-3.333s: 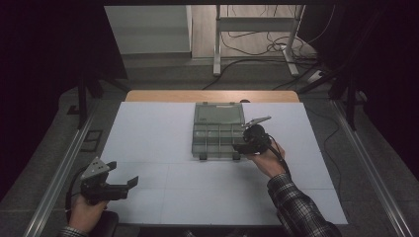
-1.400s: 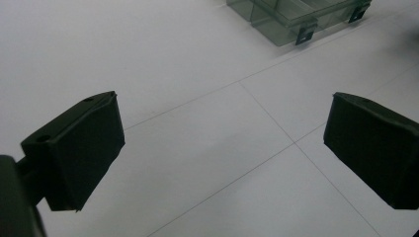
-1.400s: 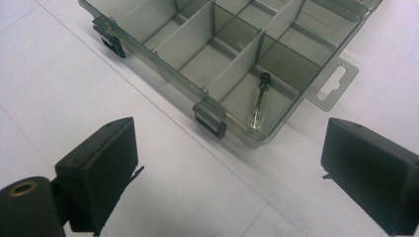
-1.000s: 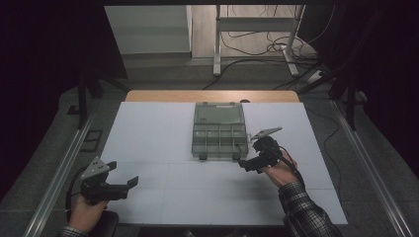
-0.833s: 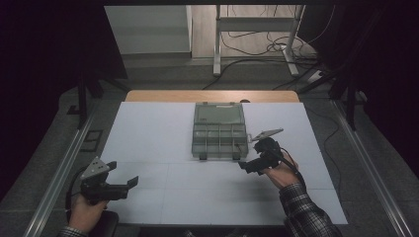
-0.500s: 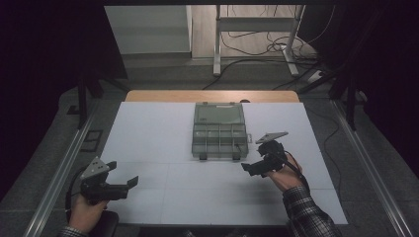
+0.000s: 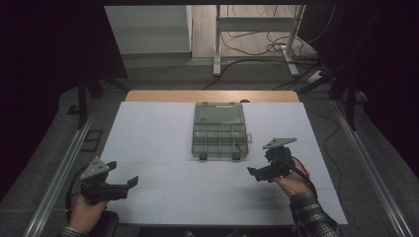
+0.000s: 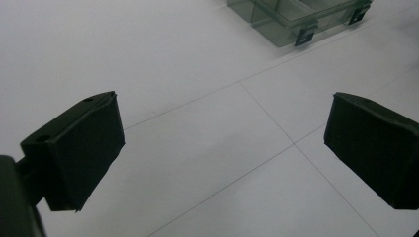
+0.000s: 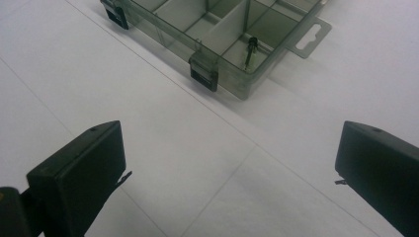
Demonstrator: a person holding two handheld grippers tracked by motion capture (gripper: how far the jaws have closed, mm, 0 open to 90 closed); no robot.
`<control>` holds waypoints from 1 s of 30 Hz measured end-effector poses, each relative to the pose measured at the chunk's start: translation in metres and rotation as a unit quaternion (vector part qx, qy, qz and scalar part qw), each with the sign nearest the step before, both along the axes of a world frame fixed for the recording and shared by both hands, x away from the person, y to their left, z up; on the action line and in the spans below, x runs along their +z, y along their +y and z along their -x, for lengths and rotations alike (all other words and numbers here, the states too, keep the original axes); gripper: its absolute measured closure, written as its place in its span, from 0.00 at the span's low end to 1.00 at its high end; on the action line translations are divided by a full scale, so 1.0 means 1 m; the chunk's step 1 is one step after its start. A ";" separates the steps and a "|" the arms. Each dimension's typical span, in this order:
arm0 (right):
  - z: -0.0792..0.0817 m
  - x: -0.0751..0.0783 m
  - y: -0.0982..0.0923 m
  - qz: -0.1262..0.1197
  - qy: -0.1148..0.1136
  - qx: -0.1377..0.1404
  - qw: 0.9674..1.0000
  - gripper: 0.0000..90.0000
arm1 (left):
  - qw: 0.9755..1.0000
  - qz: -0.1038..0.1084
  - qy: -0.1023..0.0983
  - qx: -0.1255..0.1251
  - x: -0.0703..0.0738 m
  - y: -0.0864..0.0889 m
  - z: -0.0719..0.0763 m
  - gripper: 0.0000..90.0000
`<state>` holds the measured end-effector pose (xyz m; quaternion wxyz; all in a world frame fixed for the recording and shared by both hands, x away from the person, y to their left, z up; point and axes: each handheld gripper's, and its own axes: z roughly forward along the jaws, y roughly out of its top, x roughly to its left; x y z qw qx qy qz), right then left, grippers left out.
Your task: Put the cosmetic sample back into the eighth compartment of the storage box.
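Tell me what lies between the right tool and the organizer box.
Nothing: bare white table separates the open right tool from the organizer box, as the right gripper view shows.

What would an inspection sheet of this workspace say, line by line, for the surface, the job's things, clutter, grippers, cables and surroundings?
Surface: white tabletop with thin seam lines; a wooden edge shows at the far side.
Job's things: clear compartment box lying flat at the centre, latches on its near side; a small dark part sits in a corner compartment by the hang tab.
Clutter: nothing seen.
Grippers: left hand-held gripper at the near left corner, jaws open and empty; right hand-held gripper near the box's right front, jaws open and empty, apart from the box.
Cables: floor cables run behind the table.
Surroundings: metal frame legs and dark sides.
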<state>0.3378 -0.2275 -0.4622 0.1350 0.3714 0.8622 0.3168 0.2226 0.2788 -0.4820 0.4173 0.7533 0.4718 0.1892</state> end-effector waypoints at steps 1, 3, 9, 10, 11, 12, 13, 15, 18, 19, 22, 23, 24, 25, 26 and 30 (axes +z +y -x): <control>0.001 0.000 -0.001 -0.001 -0.001 0.000 1.000 0.00 | 1.000 0.000 0.000 0.000 0.000 0.000 0.000 0.03; 0.003 0.000 -0.004 -0.002 -0.005 -0.004 1.000 0.00 | 1.000 -0.001 0.000 0.000 0.000 0.000 0.000 0.03; 0.008 0.002 -0.011 -0.007 -0.015 -0.012 1.000 0.00 | 1.000 0.000 0.000 0.000 0.000 0.000 0.000 0.03; 0.010 0.002 -0.013 -0.008 -0.015 -0.014 1.000 0.00 | 1.000 0.000 0.000 0.000 0.000 0.000 0.000 0.03; 0.010 0.002 -0.013 -0.009 -0.015 -0.015 1.000 0.00 | 1.000 -0.001 0.000 0.000 0.000 0.000 0.000 0.03; 0.011 0.002 -0.015 -0.008 -0.015 -0.013 1.000 0.00 | 1.000 -0.001 0.000 0.000 0.000 0.000 0.000 0.03; 0.012 0.002 -0.015 -0.010 -0.015 -0.016 1.000 0.00 | 1.000 -0.001 0.000 0.000 0.000 0.000 0.000 0.03; 0.014 0.001 -0.018 -0.009 -0.016 -0.018 1.000 0.00 | 1.000 -0.001 0.000 0.000 0.000 0.000 0.000 0.03; 0.016 0.001 -0.020 -0.011 -0.018 -0.019 1.000 0.00 | 1.000 -0.001 0.000 0.001 0.000 0.000 0.000 0.03; 0.017 0.001 -0.021 -0.011 -0.019 -0.019 1.000 0.00 | 1.000 -0.001 0.000 0.001 0.000 0.000 0.000 0.03; 0.019 0.001 -0.023 -0.012 -0.021 -0.021 0.999 0.00 | 1.000 -0.001 0.000 0.001 0.000 0.000 0.000 0.03; 0.020 0.001 -0.024 -0.011 -0.021 -0.023 0.999 0.00 | 1.000 -0.001 0.000 0.001 0.000 0.000 0.000 0.03; 0.020 0.001 -0.025 -0.011 -0.022 -0.023 0.999 0.00 | 1.000 0.000 0.000 0.001 0.000 0.000 0.000 0.03; 0.021 0.001 -0.026 -0.012 -0.024 -0.023 0.999 0.00 | 1.000 -0.001 0.000 0.001 0.000 0.000 0.000 0.03; 0.022 0.002 -0.026 -0.012 -0.025 -0.023 0.999 0.00 | 1.000 0.000 0.000 0.001 0.000 0.000 0.000 0.03; 0.026 0.003 -0.029 -0.013 -0.031 -0.021 0.999 0.00 | 1.000 0.001 0.001 0.002 0.000 0.000 0.000 0.03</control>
